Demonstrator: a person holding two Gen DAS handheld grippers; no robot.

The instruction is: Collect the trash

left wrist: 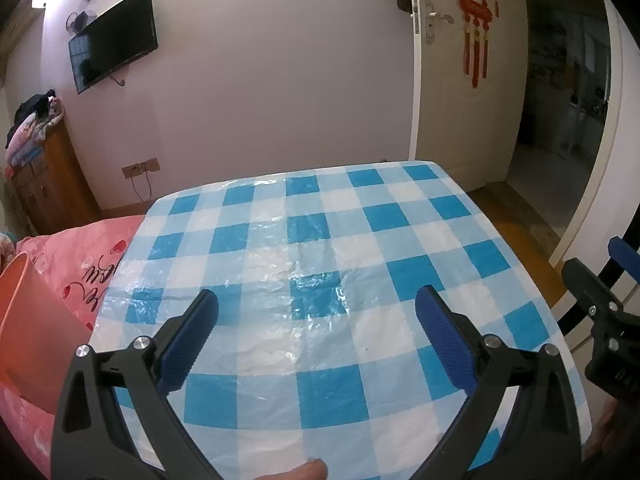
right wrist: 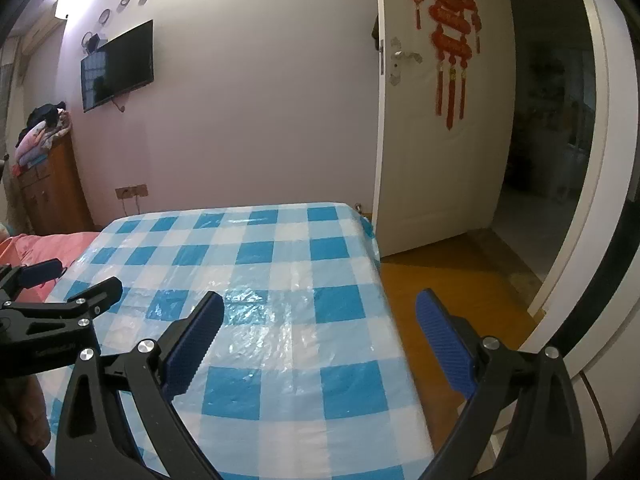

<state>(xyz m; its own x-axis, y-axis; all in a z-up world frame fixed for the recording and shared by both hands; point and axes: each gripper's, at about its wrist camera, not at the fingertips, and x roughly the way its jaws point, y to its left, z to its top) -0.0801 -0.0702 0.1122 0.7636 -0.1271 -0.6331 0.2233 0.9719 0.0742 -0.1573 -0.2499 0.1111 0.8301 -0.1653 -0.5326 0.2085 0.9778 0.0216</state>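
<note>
The left tool is hovering over the checked worktop with its blue pads spread wide apart, gripping and touching nothing; the right tool is likewise gaping wide and empty above the worktop's right edge; an orange bin is standing at the left beside the pink bedding; no trash is showing on the cloth.

Table centre; bin on bed at its left; door behind-right; TV on wall behind-left
</note>
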